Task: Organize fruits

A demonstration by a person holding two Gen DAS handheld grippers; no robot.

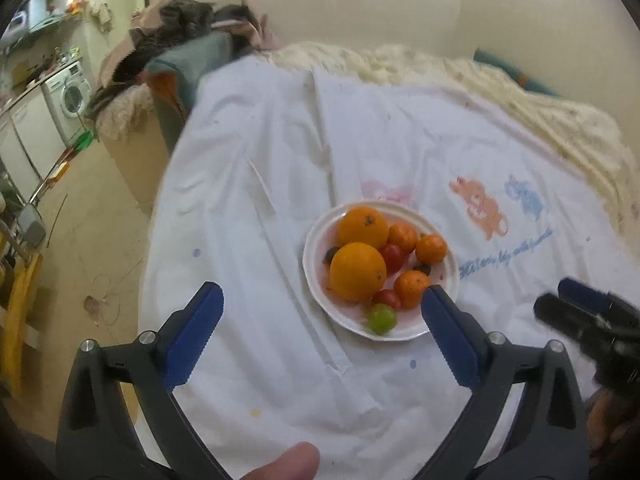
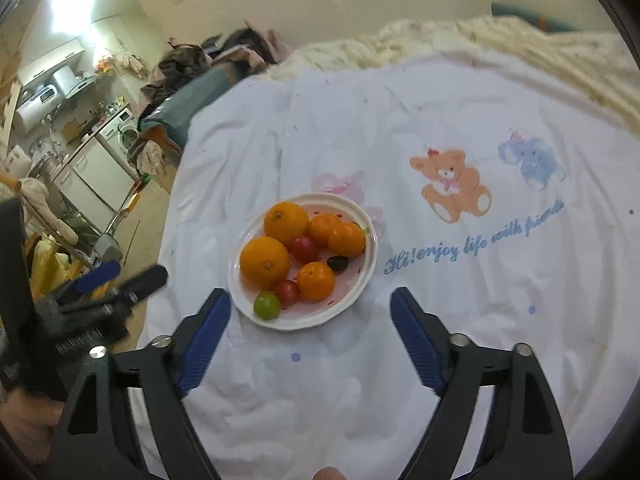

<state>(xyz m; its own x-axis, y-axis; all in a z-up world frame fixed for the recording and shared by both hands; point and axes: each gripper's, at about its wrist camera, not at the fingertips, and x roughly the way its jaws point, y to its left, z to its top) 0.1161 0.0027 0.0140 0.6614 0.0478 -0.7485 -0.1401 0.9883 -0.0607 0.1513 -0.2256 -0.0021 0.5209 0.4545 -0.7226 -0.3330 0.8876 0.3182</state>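
A white plate point(image 1: 316, 280) point(image 2: 360, 272) sits on a white printed cloth. It holds two large oranges point(image 1: 357, 272) point(image 2: 265, 262), three small tangerines point(image 1: 412, 288) point(image 2: 316, 281), red cherry tomatoes point(image 1: 387, 299) point(image 2: 287, 291), a green one point(image 1: 382, 319) point(image 2: 267, 305) and dark small fruits point(image 2: 337, 263). My left gripper point(image 1: 322, 294) is open and empty, just short of the plate's near edge. My right gripper point(image 2: 310, 300) is open and empty, near the plate's near rim. Each gripper shows at the other view's edge, the right one point(image 1: 580, 312) and the left one point(image 2: 116, 280).
The cloth point(image 2: 440, 320) covers a bed, with a cream blanket point(image 2: 500, 40) at the back and piled clothes point(image 1: 180, 32) at the back left. The bed's left edge drops to the floor point(image 1: 92, 240). A kitchen with a washing machine point(image 1: 70, 94) lies far left.
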